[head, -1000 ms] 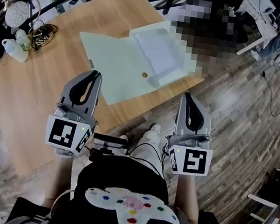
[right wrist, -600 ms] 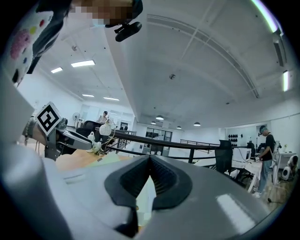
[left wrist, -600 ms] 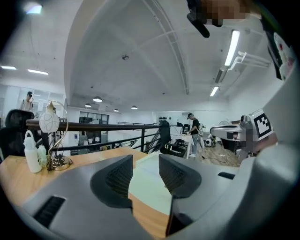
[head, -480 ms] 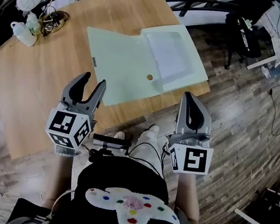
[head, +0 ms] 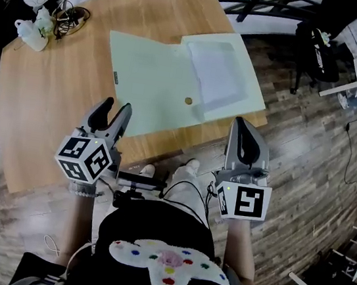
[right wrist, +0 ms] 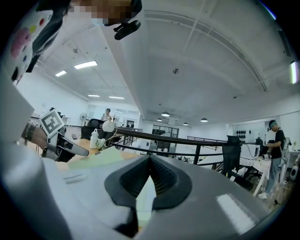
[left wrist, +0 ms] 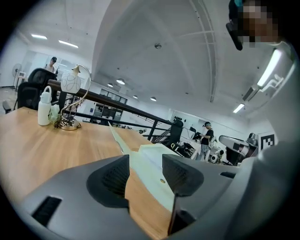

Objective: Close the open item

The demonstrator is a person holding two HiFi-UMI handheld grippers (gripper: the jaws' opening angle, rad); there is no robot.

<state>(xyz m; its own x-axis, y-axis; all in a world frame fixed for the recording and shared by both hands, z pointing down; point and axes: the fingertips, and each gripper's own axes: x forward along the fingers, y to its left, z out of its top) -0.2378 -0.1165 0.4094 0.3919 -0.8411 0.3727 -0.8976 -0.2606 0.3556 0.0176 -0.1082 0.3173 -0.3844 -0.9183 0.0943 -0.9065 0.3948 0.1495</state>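
Round wooden table (head: pixel 45 99) on dark plank floor (head: pixel 306 177), black railing (right wrist: pixel 187 140) behind, strip lights (right wrist: pixel 85 64) overhead.

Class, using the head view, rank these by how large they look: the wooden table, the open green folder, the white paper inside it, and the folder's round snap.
1. wooden table
2. open green folder
3. white paper
4. round snap, by far the smallest

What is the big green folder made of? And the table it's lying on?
Folder: probably thin plastic or stiff card, pale green and matte; it lies open in flat thin sheets with a small round snap. Table: wood or a wood-look top, tan with long grain lines, smooth.
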